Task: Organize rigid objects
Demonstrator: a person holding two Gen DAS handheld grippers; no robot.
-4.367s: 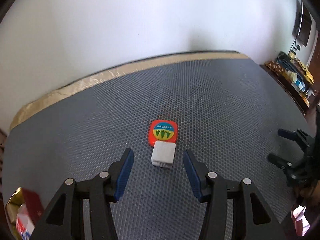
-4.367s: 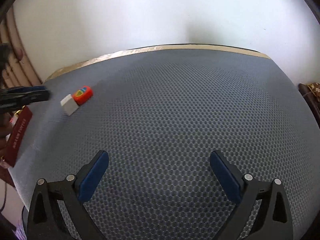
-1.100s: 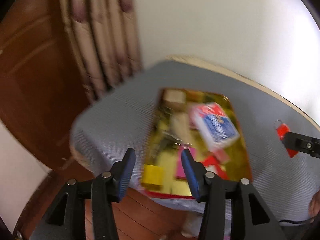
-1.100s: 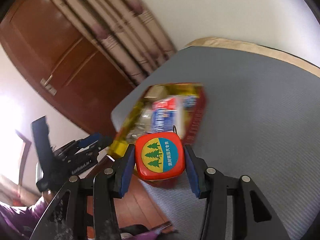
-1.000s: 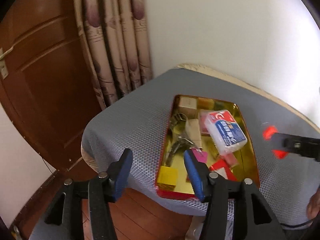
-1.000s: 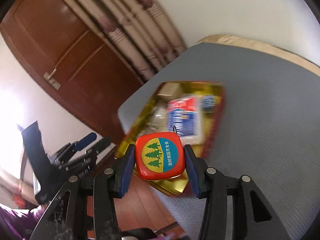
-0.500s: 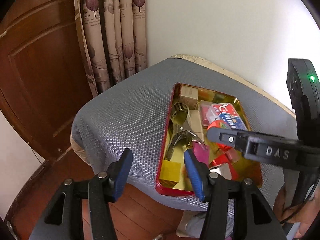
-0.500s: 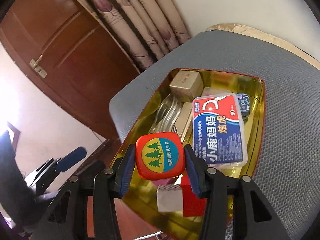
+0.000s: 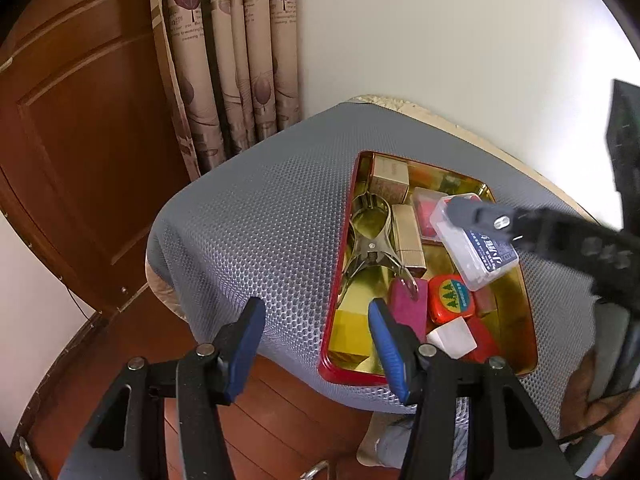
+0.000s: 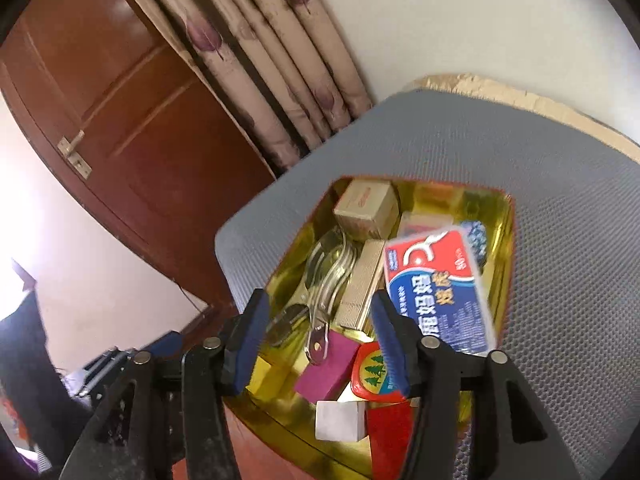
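A red-rimmed gold tin (image 9: 332,316) (image 10: 508,240) sits near the corner of the grey mesh table. The red tape measure with a tree label (image 9: 451,299) (image 10: 375,376) lies inside it, beside a white block (image 9: 451,338) (image 10: 340,420) and a magenta block (image 9: 404,308) (image 10: 328,366). My right gripper (image 10: 318,338) is open and empty, above the tin's near end; it shows in the left wrist view (image 9: 472,210). My left gripper (image 9: 316,334) is open and empty, over the tin's near left edge.
The tin also holds a floss-pick box (image 9: 478,250) (image 10: 436,292), metal tongs (image 9: 370,248), a tan box (image 9: 390,178), a gold bar (image 9: 408,236) and a yellow block (image 9: 350,336). The table edge (image 9: 192,280) drops to wood floor. A door (image 9: 72,160) and curtain (image 9: 240,60) stand behind.
My right gripper opened and let go of the red tape measure, which now lies in the tin. The right gripper has drawn back a little. The left gripper has barely moved.
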